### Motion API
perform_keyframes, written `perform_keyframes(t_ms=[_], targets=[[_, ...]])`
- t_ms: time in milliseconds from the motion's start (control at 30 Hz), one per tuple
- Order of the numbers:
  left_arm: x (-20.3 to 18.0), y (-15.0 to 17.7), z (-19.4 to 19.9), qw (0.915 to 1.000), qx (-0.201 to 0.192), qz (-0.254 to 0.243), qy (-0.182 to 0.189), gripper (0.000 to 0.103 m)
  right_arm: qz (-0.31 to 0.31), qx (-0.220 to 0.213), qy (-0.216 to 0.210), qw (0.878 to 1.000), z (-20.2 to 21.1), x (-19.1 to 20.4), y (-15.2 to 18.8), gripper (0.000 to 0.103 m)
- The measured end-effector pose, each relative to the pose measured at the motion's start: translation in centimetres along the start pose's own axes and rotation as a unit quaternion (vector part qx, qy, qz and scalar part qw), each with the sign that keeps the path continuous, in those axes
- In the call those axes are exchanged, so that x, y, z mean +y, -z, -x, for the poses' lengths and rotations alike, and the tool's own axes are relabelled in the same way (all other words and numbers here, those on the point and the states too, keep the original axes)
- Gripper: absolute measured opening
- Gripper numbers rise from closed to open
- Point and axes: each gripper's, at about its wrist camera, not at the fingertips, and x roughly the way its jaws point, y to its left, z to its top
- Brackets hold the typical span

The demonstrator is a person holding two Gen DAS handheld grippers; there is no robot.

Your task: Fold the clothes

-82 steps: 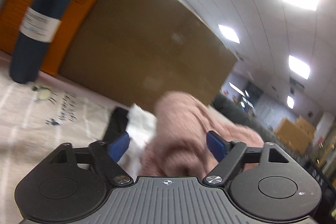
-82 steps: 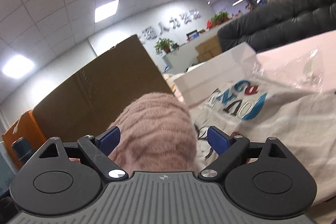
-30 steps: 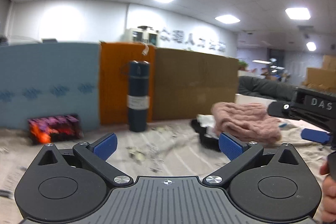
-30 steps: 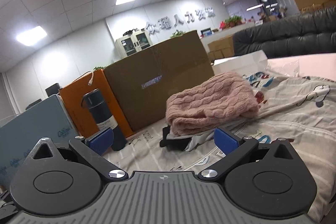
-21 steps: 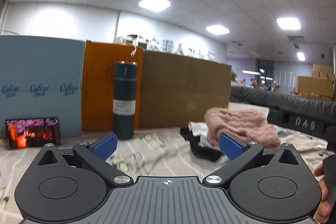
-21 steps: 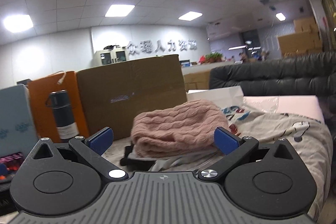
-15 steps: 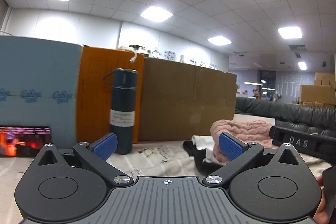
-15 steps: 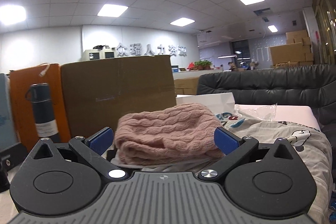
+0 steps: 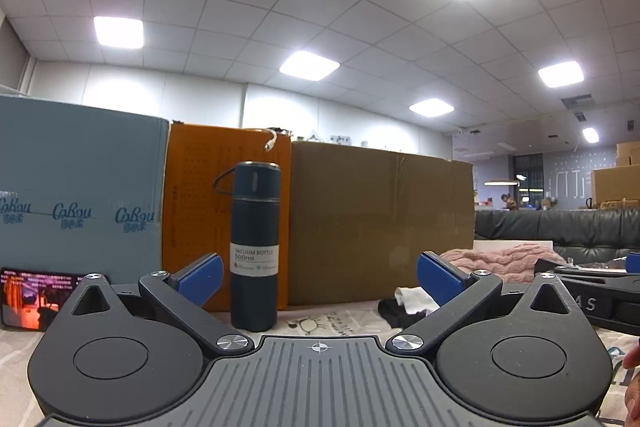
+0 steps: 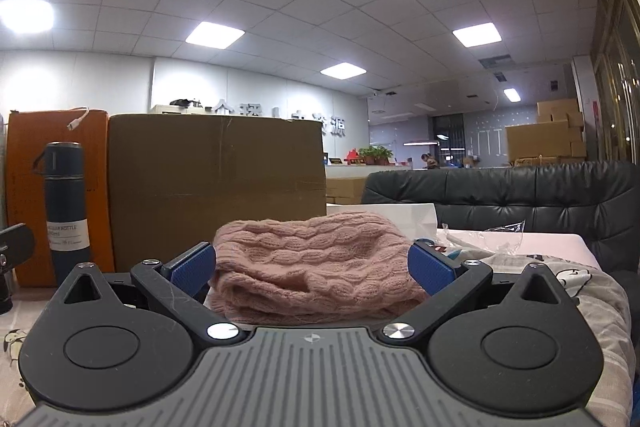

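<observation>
The folded pink sweater (image 10: 316,267) lies on the table (image 10: 12,311) with its long side running left to right, in front of a brown cardboard box (image 10: 216,187) and on top of darker and white clothes that are mostly hidden behind the right hand-held gripper (image 10: 312,271). That gripper is spread wide and grips nothing; the sweater sits between its blue pads (image 10: 430,273), though whether it touches them cannot be told. The left hand-held gripper (image 9: 319,281) is also wide open and empty, facing a dark bottle (image 9: 255,251) standing upright, with the sweater (image 9: 504,261) partly cut off at its right.
</observation>
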Motion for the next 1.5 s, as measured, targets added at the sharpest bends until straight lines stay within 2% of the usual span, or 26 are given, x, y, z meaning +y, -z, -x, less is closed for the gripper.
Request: perform_keyframes(t_ms=[300, 1500], targets=[[0.4, 0.0, -0.8, 0.9998, 0.016, 0.007, -0.004, 0.103, -0.026, 0.012, 0.005, 1.000, -0.4, -0.9, 0.1, 0.103], [0.6, 0.2, -1.3, 0.9996, 0.026, 0.014, -0.005, 0.103, -0.028, 0.030, -0.003, 0.999, -1.2, -1.0, 0.2, 0.103]])
